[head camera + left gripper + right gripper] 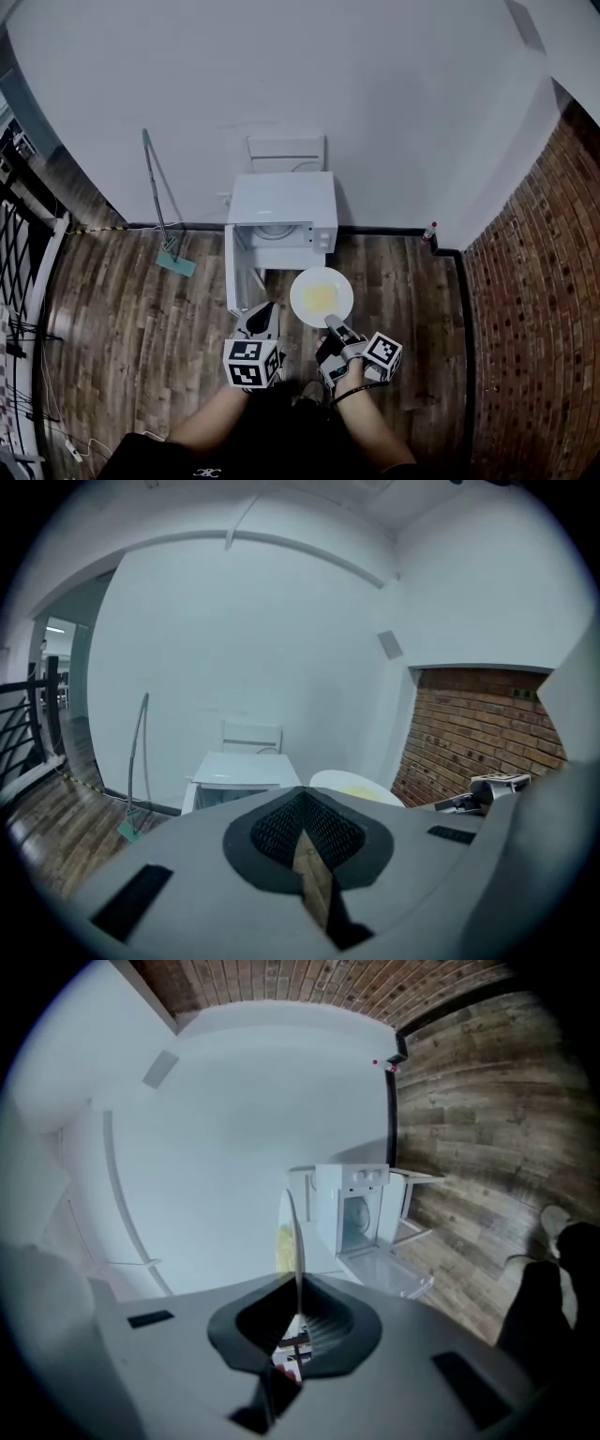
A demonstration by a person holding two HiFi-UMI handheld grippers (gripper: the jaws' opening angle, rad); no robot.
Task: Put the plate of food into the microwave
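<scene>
Right gripper (334,325) clamped on near rim of plate (302,298). Plate held level in air, just short of microwave (281,202). Yellow food (320,298) centred, kind unclear. Opening lies straight ahead past plate's far rim; door (236,272) swung open leftward. Left gripper (263,319) closed, empty, left of plate near door. Cavity mostly hidden under microwave top in head view.

The microwave (281,199) sits against the white wall with its cavity facing out, and the way from the plate (322,296) straight in lies open. Its open door (232,270) juts out along the left of that approach. The mop (159,202) and the bottle (430,232) stand well off to either side.
</scene>
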